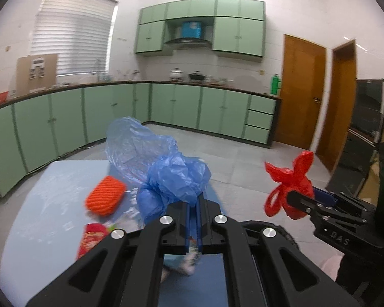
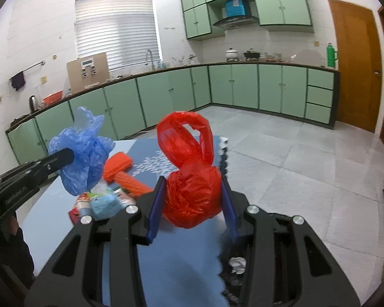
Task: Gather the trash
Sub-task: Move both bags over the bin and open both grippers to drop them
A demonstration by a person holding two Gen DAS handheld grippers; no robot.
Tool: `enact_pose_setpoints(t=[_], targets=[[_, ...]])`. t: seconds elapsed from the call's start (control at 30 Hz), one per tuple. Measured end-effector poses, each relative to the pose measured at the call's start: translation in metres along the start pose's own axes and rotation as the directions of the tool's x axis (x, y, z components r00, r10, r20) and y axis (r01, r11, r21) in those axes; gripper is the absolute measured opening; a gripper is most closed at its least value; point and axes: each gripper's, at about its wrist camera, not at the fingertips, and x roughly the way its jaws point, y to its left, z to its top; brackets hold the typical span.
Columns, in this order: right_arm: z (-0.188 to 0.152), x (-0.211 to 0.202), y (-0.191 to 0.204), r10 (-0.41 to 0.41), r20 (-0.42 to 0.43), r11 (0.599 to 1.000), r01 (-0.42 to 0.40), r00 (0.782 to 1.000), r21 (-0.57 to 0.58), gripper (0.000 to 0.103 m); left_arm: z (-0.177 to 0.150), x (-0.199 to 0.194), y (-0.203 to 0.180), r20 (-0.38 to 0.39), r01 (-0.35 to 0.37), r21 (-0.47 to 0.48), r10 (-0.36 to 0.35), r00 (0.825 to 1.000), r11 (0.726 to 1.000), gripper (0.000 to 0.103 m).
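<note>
My left gripper (image 1: 195, 199) is shut on a crumpled blue plastic bag (image 1: 166, 171) and holds it above the blue table (image 1: 51, 186). It also shows in the right wrist view (image 2: 71, 156), with the blue bag (image 2: 84, 158) bunched at its tips. My right gripper (image 2: 192, 192) is shut on a knotted red plastic bag (image 2: 192, 179), held over the table's right part. It shows at the right of the left wrist view (image 1: 294, 199) with the red bag (image 1: 291, 184). An orange ribbed package (image 1: 105, 198) and other wrappers (image 2: 102, 199) lie on the table.
A red packet (image 1: 92, 238) lies near the table's front left. A dark bin with crumpled paper (image 2: 236, 263) sits below the right gripper. Green cabinets (image 1: 166, 107) line the far walls. Brown doors (image 1: 304, 89) and a dark cabinet (image 1: 366, 128) stand at the right.
</note>
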Motion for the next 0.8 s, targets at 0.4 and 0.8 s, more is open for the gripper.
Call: enact_pose_setpoints(t=[0.4,0.8], targets=[[-0.014,-0.002,-0.096,-0.185,-0.024,0.98,0.186,0.982,0.067,0.04,0.002,0.064,-0.076,-0.064,0.186,0.058,-0.182,0.981,0.981,0.004],[-0.064,0.035,-0.165,-0.279,-0.139,0.946,0.297,0.95,0.133,0.04,-0.028,0.141,-0.134,-0.177,0.261,0.108,-0.24,0.955,0.959,0.004]])
